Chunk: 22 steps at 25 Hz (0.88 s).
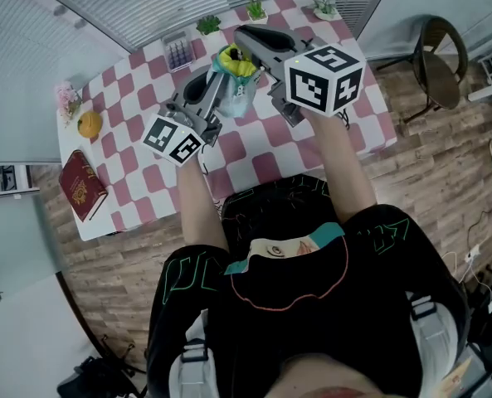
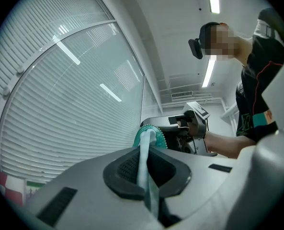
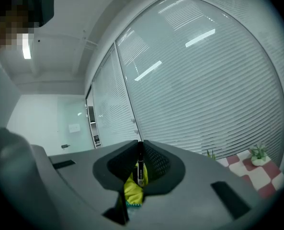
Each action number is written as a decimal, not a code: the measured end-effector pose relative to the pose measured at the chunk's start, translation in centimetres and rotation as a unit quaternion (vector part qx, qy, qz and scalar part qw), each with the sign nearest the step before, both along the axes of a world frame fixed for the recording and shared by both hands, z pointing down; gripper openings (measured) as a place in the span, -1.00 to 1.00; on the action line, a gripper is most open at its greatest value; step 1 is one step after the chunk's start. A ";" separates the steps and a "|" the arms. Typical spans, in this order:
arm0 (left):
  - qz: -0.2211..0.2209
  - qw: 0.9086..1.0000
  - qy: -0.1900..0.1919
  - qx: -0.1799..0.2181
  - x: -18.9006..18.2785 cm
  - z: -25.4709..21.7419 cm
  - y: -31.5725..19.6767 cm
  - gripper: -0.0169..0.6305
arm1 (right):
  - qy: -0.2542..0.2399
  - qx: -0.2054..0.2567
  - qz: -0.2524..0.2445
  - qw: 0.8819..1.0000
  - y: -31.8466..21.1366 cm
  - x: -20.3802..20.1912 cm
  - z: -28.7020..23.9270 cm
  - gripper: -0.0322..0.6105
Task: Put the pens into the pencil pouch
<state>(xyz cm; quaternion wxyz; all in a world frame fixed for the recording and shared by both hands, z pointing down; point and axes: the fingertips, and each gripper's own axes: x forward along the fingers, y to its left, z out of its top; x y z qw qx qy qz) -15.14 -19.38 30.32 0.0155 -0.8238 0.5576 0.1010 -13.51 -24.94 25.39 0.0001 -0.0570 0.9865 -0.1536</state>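
My left gripper (image 2: 142, 163) clenches translucent teal pencil pouch (image 1: 236, 94) rim; my right gripper (image 3: 138, 150) grasps slim black pen (image 3: 140, 169), axis along jaw gap, yellow pouch mouth (image 3: 133, 190) just beneath

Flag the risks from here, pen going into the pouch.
1. Left tongs pinch only a thin edge of the pouch, held over the table; it may slip free.
2. The pen in the right tongs sits by the yellow fabric; it may snag there or miss the opening.
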 end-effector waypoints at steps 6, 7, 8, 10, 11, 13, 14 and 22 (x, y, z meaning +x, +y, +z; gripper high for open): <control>-0.012 1.000 -0.009 -0.008 -0.6 0.4 0.5 -0.95 | 0.085 0.021 -0.017 0.996 1.3 -0.8 2.7 -0.78; -0.014 1.000 -0.008 -0.008 -0.7 0.5 0.6 -0.95 | 0.104 0.027 -0.020 0.994 1.6 -1.0 3.2 -0.78; -0.015 1.000 -0.008 -0.008 -0.7 0.5 0.7 -0.95 | 0.120 0.031 -0.024 0.992 1.8 -1.1 3.7 -0.78; -0.018 1.000 -0.009 -0.009 -0.8 0.6 0.9 -0.95 | 0.142 0.031 -0.032 0.989 2.3 -1.3 4.6 -0.79; -0.018 1.000 -0.011 -0.010 -0.8 0.6 0.9 -0.95 | 0.151 0.030 -0.035 0.988 2.5 -1.4 5.0 -0.79; -0.019 1.000 -0.011 -0.011 -0.9 0.8 1.1 -0.95 | 0.164 0.033 -0.040 0.985 2.7 -1.5 5.5 -0.78; -0.020 1.000 -0.010 -0.012 -1.0 0.8 1.1 -0.95 | 0.168 0.039 -0.043 0.984 2.7 -1.6 5.7 -0.78; -0.048 0.999 -0.004 -0.008 -2.0 0.6 1.5 -0.95 | 0.122 0.053 -0.036 0.990 2.3 -1.6 4.8 -0.73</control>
